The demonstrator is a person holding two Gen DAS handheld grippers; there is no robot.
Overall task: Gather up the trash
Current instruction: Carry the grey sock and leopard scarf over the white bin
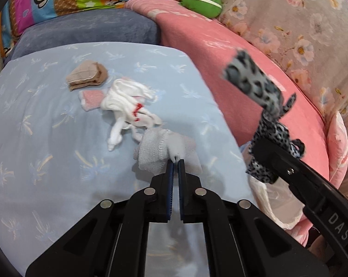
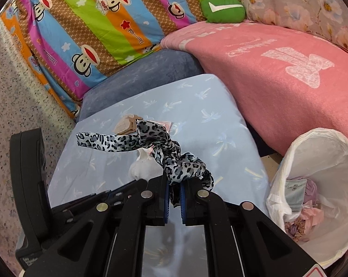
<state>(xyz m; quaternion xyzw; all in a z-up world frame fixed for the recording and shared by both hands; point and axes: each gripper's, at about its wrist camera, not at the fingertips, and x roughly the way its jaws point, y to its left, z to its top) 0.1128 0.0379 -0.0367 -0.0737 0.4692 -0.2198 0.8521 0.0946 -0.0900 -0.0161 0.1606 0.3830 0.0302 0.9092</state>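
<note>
pale blue sheet (image 1: 58, 138), lower part hidden behind black tongs. lined bin (image 2: 317, 152) at its right, cut off by the frame, contents blurry. right gripper (image 2: 174, 185) pinching leopard scarf (image 2: 169, 152), tail blurred. left gripper (image 1: 175, 161) pressed on grey sock (image 1: 160, 147). white rags (image 1: 125, 106) and tan sock (image 1: 87, 75) loose beyond.

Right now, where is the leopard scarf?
The leopard scarf hangs from the shut right gripper above the blue sheet, with the lined bin to its right.
</note>
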